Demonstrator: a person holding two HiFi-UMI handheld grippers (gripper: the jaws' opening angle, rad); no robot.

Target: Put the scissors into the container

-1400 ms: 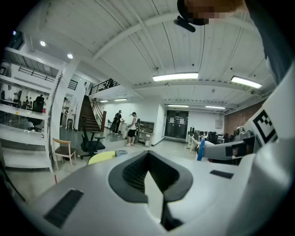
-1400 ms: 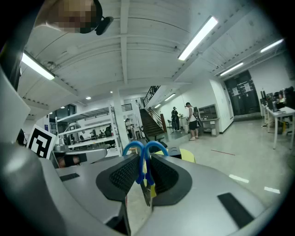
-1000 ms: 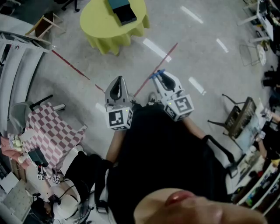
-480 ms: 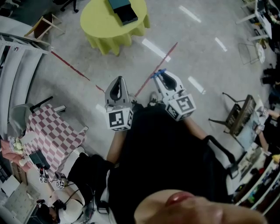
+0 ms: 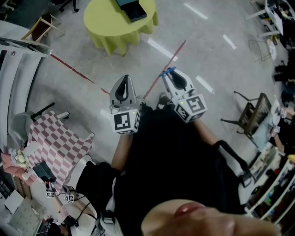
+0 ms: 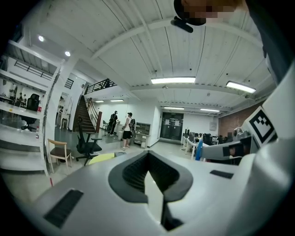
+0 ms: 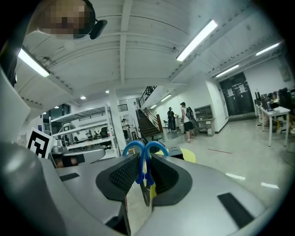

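Observation:
My right gripper is held out over the floor, shut on the blue-handled scissors. In the right gripper view the scissors stand pinched between the pads of the right gripper, handles up and blades down. The left gripper is level with it on the left, its jaws together on nothing; the left gripper view shows the left gripper the same way. The dark container sits on a round yellow-green table ahead, well beyond both grippers. That table also shows just past the scissors.
Red tape lines cross the grey floor between me and the table. A pink checked cloth and a seated person are at lower left, white shelving at left, chairs and desks at right. People stand far off.
Both grippers have edged a little forward toward the yellow-green table, and the view has shifted slightly with them. The scissors remain in the right gripper.

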